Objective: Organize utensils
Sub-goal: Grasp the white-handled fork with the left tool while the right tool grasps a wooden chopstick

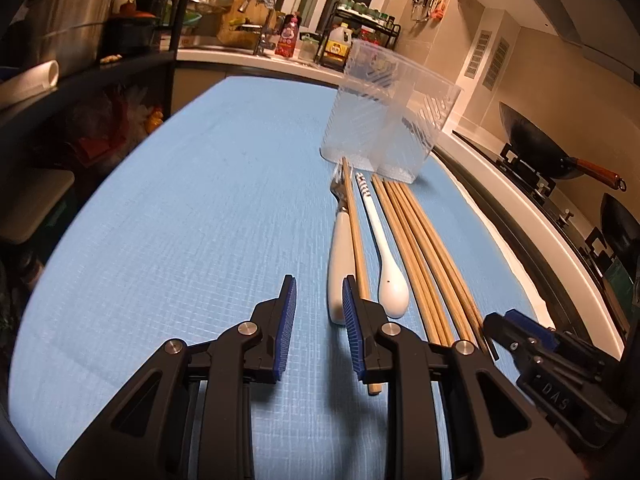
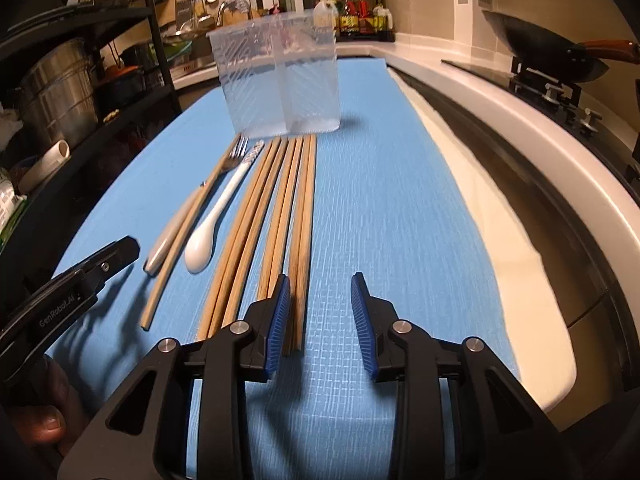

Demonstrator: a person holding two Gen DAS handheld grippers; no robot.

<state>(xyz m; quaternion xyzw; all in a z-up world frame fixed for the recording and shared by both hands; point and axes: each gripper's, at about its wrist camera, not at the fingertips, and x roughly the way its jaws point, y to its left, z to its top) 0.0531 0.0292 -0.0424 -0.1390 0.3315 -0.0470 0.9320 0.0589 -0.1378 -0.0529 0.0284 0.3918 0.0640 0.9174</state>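
Both hand-held grippers gape empty; only the right wrist view shows the fork (image 2: 237, 151) tines beside the lone chopstick (image 2: 180, 236).

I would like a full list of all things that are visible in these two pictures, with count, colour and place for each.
Holder: one, clear plastic, two compartments, far end of mat.
Mat: one, blue, covering the table.
Fork: one, white handle, leftmost utensil.
Single chopstick: one, wooden, beside the fork.
Spoon: one, white, right of that chopstick.
Chopstick bundle: several, wooden, right of the spoon; exact count unclear.
Woks: two, dark, on the stove at right.
Steel pot: one, silver, left shelf.
Left gripper: black, blue pads, open.
Right gripper: same, open.
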